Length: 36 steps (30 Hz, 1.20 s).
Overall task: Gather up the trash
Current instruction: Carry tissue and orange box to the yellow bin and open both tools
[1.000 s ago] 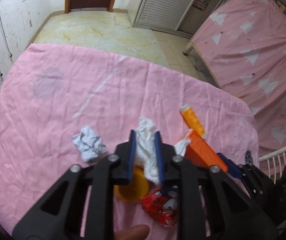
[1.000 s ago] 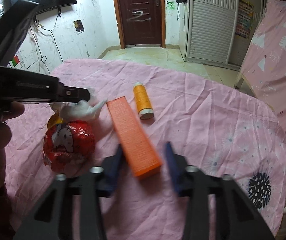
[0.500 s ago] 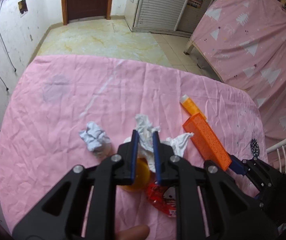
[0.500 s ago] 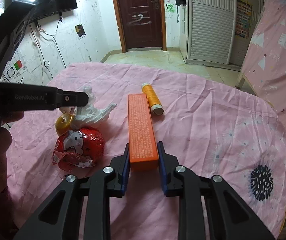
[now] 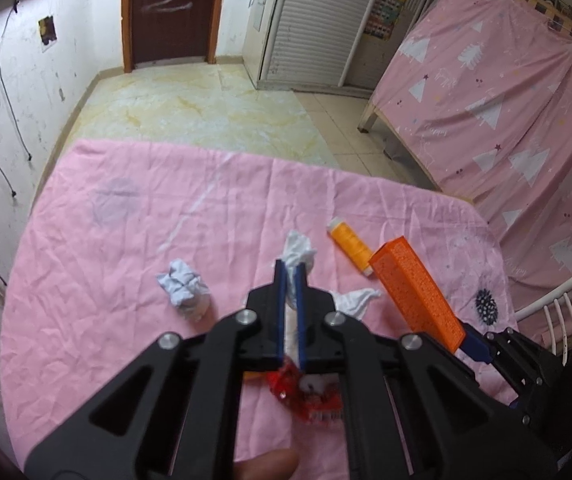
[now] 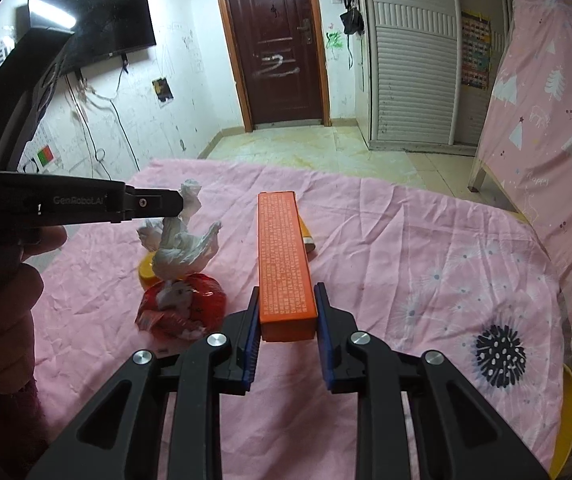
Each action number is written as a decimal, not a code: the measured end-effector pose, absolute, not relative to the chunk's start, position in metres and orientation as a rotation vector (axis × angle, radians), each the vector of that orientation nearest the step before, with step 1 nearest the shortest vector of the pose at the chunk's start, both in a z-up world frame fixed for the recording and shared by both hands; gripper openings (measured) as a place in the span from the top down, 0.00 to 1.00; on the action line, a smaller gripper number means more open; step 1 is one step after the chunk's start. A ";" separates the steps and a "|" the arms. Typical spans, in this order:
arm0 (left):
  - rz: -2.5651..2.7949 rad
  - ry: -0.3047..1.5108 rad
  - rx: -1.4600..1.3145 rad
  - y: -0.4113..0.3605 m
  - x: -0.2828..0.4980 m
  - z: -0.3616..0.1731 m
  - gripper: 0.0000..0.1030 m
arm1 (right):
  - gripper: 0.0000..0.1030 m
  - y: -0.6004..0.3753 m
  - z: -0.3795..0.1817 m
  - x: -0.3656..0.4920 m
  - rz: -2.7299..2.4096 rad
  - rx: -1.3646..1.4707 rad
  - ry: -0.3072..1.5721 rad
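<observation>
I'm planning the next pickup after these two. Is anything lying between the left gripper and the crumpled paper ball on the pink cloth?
Nothing visible does. The crumpled paper ball sits alone on the pink cloth, with bare cloth between it and the left gripper, which is shut on the white tissue.

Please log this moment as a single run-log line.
left gripper: shut on crumpled white tissue | right gripper: shut on long orange cardboard box | both lifted off pink tablecloth
</observation>
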<state>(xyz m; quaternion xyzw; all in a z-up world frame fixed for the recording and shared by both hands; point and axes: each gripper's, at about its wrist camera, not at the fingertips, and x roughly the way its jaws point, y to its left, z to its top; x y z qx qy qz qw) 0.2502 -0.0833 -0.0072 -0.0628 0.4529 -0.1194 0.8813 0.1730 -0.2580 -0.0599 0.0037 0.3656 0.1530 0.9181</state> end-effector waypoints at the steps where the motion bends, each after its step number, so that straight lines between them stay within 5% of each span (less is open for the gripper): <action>1: -0.250 0.931 -0.129 -0.085 0.247 -0.002 0.97 | 0.83 -0.259 -0.058 0.171 0.315 0.018 0.745; 36: -0.503 0.809 0.093 -0.288 0.167 0.059 0.97 | 0.82 -0.478 -0.042 0.069 0.067 0.321 0.532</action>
